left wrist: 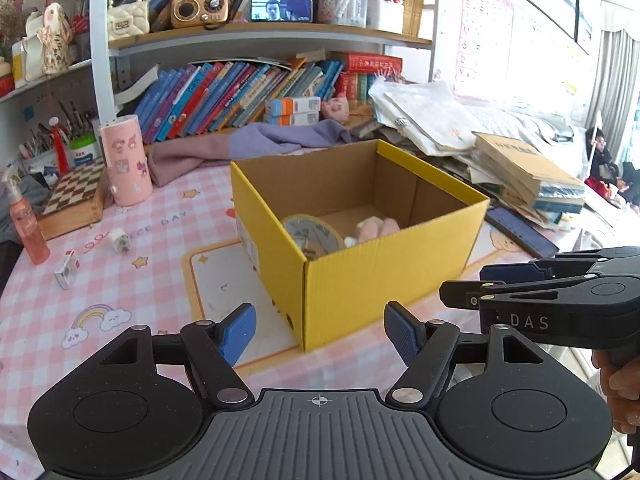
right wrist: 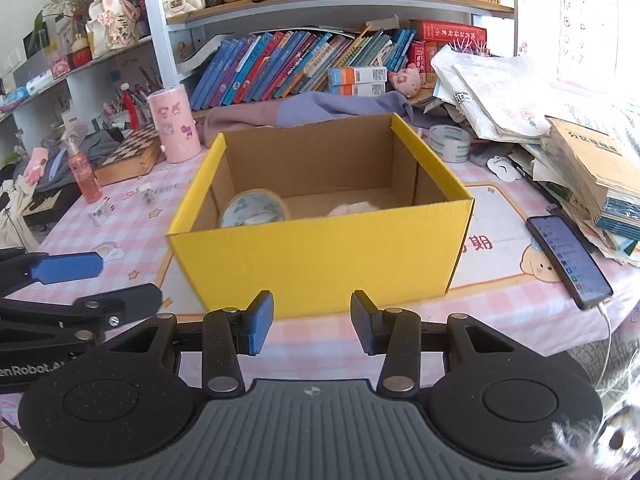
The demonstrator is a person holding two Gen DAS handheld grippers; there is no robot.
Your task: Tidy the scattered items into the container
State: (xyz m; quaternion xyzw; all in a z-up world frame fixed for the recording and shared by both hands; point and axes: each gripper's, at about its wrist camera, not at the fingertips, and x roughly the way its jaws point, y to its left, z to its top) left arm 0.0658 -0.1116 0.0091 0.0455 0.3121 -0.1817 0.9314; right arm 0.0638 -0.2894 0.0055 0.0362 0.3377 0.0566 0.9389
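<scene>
Yellow box [right wrist: 320,256] wall is hiding most of the tape roll [right wrist: 254,210] and pink item [right wrist: 352,209]; my left gripper [left wrist: 318,334] and right gripper [right wrist: 312,328] are gaping empty.

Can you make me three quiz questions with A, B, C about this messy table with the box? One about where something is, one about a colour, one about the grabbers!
1. Where is the tape roll?
A in the box
B on a shelf
C on the chessboard

2. What colour is the box outside?
A green
B yellow
C red

3. What does the right gripper hold?
A a bottle
B a phone
C nothing

Answers: 1 A, it leans inside the box; 2 B, its outer walls are yellow; 3 C, nothing sits between its parted fingers.
</scene>
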